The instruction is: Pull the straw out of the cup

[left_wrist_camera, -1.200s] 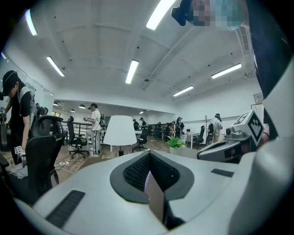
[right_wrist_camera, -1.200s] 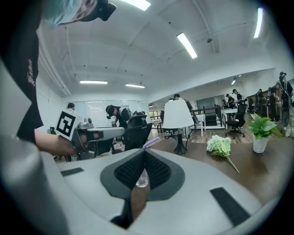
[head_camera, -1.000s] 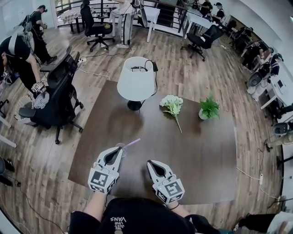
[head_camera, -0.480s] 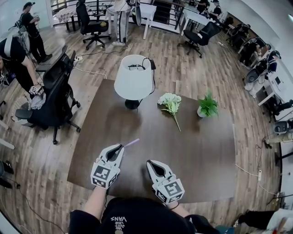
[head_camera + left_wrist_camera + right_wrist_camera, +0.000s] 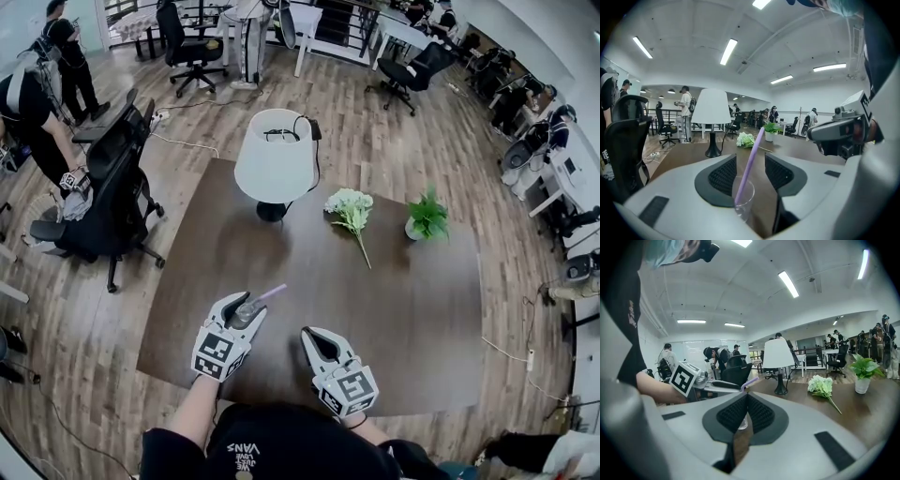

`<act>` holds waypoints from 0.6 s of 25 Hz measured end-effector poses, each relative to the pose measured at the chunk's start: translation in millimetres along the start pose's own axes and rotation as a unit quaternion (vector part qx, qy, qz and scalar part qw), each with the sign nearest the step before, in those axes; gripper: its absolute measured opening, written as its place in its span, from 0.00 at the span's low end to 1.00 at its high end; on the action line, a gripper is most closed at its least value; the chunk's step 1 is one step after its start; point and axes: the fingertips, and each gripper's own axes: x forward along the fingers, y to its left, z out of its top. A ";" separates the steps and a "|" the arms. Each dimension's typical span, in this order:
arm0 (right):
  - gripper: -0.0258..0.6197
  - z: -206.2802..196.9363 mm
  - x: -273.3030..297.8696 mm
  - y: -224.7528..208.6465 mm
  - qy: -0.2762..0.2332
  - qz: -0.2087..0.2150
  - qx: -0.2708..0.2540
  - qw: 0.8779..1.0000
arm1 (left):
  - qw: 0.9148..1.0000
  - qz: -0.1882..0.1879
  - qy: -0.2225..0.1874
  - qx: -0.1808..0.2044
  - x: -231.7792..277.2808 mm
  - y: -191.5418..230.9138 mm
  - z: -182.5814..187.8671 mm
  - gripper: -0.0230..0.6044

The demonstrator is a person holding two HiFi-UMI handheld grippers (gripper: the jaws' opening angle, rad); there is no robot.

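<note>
- Left gripper (image 5: 246, 309) sits lower over the table (image 5: 412, 319) than a second ago. Its jaws, together then, are now opening, released and spread to either side of the cup (image 5: 246, 312).
- Right gripper (image 5: 312, 339) has not shifted. It lies at 4 o'clock from the left gripper, well apart from the cup.
- Position of the task's thing: the clear cup stands upright on the table between the left jaws, deep toward their base.
- In the left gripper view the cup sits nearer the 9 o'clock pad, with a clear gap to the 3 o'clock pad. Contact with the near pad cannot be confirmed.
- The purple straw (image 5: 270, 293) is in the cup. It rises between the two pads and leans toward 1 o'clock in the left gripper view, and toward 2 o'clock in the head view.
- Right jaws: clenched together, pad against pad, with nothing held between them.
- Head view only: the table layout. A white lamp (image 5: 274, 159) stands at 12 o'clock from the cup, with a flower sprig (image 5: 351, 208) and a potted plant (image 5: 428, 217) at 1 to 2 o'clock.
- Left gripper view only: the pad faces, the cup rim and the straw's lower end inside the glass.
- Right gripper view only: the closed seam of its own pads. It also shows the left gripper's marker cube at 9 o'clock and the straw tip at 12 o'clock above the jaws.
</note>
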 end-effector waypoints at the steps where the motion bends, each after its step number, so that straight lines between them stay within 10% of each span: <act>1: 0.07 0.0 0.6 0.0 0.000 0.001 0.000 1.000 | 1.000 -0.002 0.004 0.004 1.7 -0.8 -1.5 0.33; 15: 0.07 -1.7 2.2 -4.8 0.003 0.000 0.002 1.000 | 0.999 0.004 0.040 0.034 17.2 2.4 -13.2 0.34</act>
